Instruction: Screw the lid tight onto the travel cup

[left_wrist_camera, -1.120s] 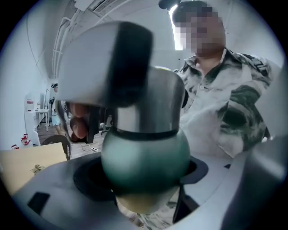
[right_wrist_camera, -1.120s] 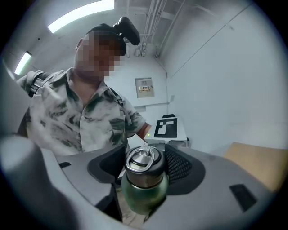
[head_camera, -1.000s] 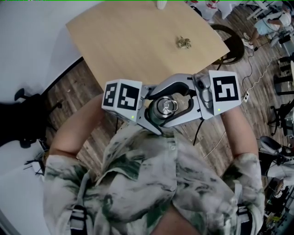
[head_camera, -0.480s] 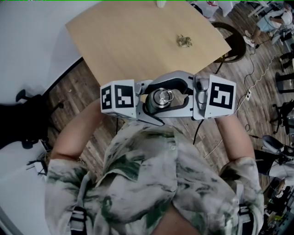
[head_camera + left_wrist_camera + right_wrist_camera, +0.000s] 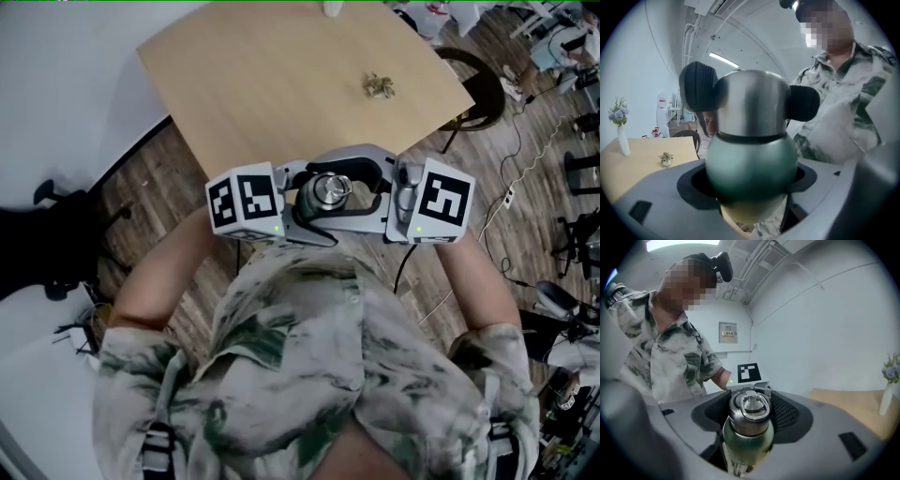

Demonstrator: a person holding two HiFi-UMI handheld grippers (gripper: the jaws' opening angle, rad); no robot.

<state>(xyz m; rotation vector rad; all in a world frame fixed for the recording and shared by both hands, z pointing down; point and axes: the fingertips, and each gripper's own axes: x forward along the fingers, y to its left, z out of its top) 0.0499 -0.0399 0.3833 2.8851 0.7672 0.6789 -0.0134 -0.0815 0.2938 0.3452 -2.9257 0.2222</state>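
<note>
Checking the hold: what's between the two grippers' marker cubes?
The cup with its lid, as the head view shows. The left gripper has its jaws on the body, the right gripper on the lid.

Both forearms bare, elbows out, wrists drawn in close before the chest. Left gripper (image 5: 309,208) and right gripper (image 5: 356,192) meet nose to nose, marker cubes outermost. Left jaws clamp the travel cup (image 5: 750,164) by its body. Right jaws grip the lid (image 5: 749,411) (pads pressed on either side).
</note>
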